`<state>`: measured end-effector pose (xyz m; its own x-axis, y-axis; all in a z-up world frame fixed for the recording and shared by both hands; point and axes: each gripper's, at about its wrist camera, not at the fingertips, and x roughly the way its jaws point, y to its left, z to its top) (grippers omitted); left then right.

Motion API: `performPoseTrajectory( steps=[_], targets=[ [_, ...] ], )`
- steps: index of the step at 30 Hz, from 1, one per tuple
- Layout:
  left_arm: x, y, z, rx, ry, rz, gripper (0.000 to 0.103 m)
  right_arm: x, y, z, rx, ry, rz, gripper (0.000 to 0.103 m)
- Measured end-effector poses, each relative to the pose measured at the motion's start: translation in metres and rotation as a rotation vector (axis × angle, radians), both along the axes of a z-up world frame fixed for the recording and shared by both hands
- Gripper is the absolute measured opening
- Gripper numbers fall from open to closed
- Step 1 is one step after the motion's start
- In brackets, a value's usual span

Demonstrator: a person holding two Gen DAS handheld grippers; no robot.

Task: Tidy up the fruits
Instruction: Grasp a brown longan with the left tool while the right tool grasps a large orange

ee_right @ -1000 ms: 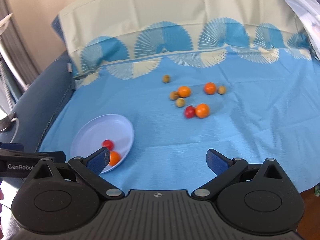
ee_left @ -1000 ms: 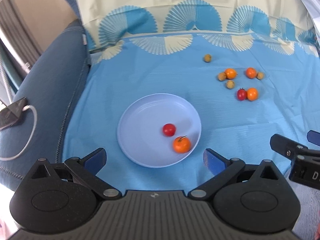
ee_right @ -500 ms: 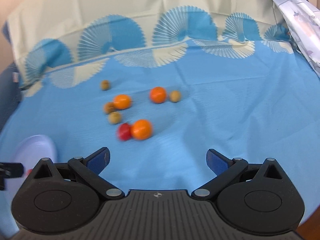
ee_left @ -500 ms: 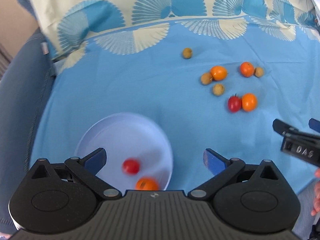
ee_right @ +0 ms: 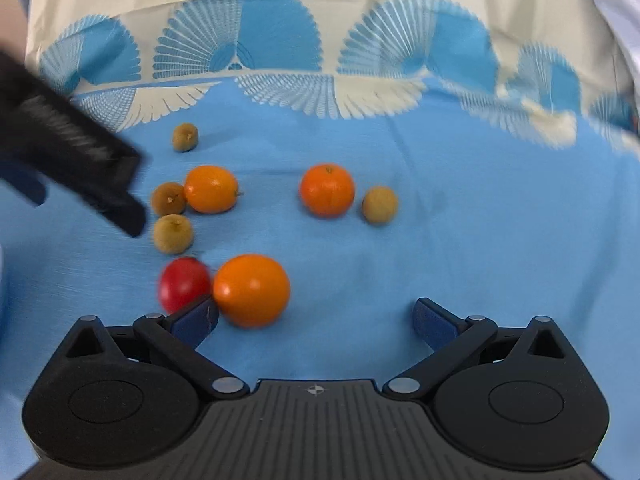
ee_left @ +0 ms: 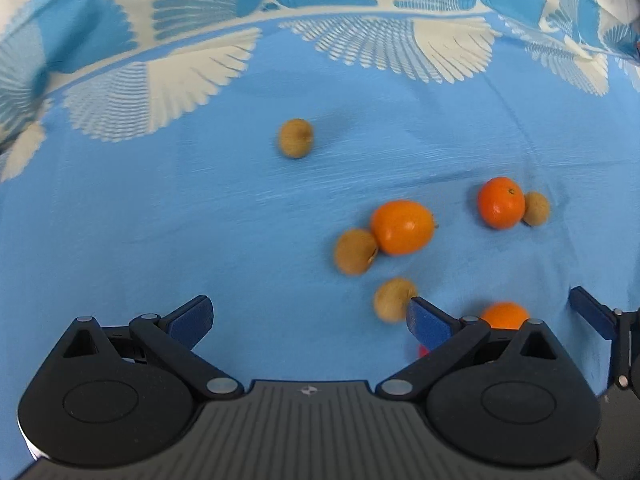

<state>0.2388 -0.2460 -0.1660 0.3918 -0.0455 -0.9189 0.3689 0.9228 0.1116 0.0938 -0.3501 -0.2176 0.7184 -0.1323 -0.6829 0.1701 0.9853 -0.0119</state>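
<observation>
Loose fruit lies on a blue cloth (ee_right: 460, 220). In the right wrist view a red tomato (ee_right: 184, 288) touches a large orange (ee_right: 252, 290) just ahead of my open right gripper (ee_right: 316, 320), beside its left finger. Farther off lie two more oranges (ee_right: 210, 189) (ee_right: 327, 189) and several small brown fruits (ee_right: 174, 233). My left gripper (ee_left: 308, 316) is open and empty above bare cloth; a brown fruit (ee_left: 394, 299) sits by its right finger, an orange (ee_left: 505, 315) partly hidden behind it. The plate is out of view.
A cream and blue fan-patterned cloth (ee_right: 280, 20) rises at the back. The left gripper's dark body (ee_right: 72, 140) crosses the left edge of the right wrist view. The right gripper's finger (ee_left: 592, 312) shows at the right edge of the left wrist view.
Both grippers have moved forward toward the fruit cluster, which now looks much larger. The plate with its tomato and orange has dropped out of both views.
</observation>
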Motion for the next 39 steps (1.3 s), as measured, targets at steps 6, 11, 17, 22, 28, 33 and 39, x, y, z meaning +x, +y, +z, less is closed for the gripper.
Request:
performPoseTrajectory(
  steps=[6, 11, 17, 22, 28, 33, 39],
  targets=[
    [0.010, -0.019, -0.021, 0.007, 0.033, -0.033, 0.103, 0.000, -0.011, -0.004, 0.016, -0.046, -0.011, 0.102],
    [0.012, -0.016, -0.023, -0.009, 0.042, -0.023, 0.103, 0.000, -0.011, -0.004, 0.011, -0.050, -0.018, 0.102],
    [0.014, -0.015, -0.025, -0.019, 0.057, -0.015, 0.103, -0.002, -0.011, -0.005, 0.012, -0.059, -0.022, 0.102],
    [0.007, -0.008, -0.005, -0.094, 0.037, -0.055, 0.042, -0.010, -0.012, 0.000, 0.012, -0.096, -0.024, 0.063],
    [-0.001, 0.004, 0.009, -0.194, 0.020, -0.110, 0.020, -0.014, -0.031, 0.003, 0.090, -0.127, -0.087, 0.039],
    [-0.009, 0.005, 0.013, -0.180, 0.003, -0.124, 0.018, -0.015, -0.031, 0.003, 0.085, -0.137, -0.094, 0.039],
    [-0.019, 0.013, 0.000, -0.178, 0.025, -0.138, 0.052, -0.016, -0.034, 0.002, 0.088, -0.135, -0.104, 0.039]
  ],
)
